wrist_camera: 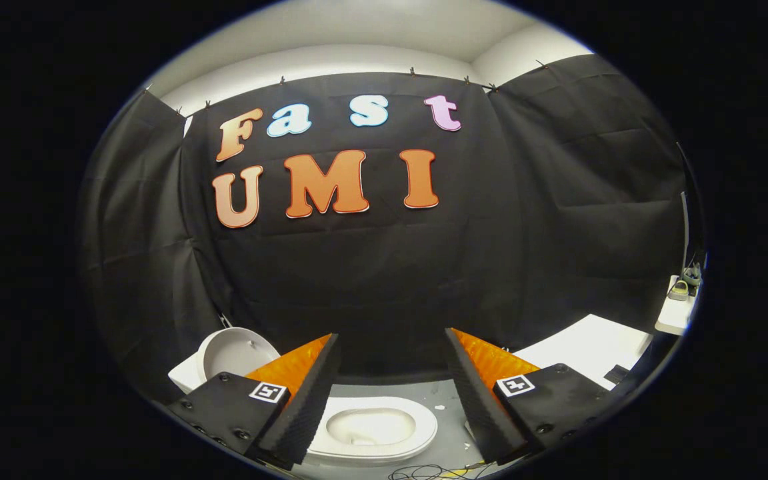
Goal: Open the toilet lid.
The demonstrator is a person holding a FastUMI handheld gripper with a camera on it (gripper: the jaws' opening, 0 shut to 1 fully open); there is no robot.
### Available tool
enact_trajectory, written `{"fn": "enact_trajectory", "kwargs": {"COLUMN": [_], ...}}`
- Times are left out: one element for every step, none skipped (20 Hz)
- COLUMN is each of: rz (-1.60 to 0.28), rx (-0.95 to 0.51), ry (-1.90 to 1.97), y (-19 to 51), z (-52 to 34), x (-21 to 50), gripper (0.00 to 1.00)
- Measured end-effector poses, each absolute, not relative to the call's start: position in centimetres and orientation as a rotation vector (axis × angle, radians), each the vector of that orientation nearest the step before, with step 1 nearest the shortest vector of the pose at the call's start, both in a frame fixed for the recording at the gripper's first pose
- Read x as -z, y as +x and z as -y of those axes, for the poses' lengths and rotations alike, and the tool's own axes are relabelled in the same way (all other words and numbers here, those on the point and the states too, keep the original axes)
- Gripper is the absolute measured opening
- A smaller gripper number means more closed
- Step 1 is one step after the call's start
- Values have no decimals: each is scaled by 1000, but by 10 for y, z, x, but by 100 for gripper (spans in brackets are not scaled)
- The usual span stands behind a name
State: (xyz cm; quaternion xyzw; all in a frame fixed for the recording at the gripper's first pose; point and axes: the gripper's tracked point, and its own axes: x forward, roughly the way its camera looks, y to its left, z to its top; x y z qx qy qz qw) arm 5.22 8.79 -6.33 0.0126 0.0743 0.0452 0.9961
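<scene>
Jaws spread, gripping nothing; toilet bowl (pixel 374 427) between them, raised lid (pixel 234 353) beside, white table (pixel 587 347) opposite

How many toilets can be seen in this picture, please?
1. The toilet stands on the floor between and below the open gripper fingers, its lid already raised behind the left finger. Others may be hidden.

We see the toilet lid (pixel 234 352) partly hidden behind the left finger (pixel 304 393). Small items (pixel 684 283) on the ledge (pixel 674 320) far right of the jaws are too small to tell.
</scene>
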Motion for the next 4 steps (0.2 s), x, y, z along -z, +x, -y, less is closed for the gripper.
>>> {"fn": "enact_trajectory", "kwargs": {"rz": [-149,-150,-152,-152], "rx": [-90,-90,-89,-88], "ry": [25,25,25,25], "y": [53,52,53,52], "z": [-87,-88,-88,-89], "x": [63,64,64,65], "gripper": [99,99,99,99]}}
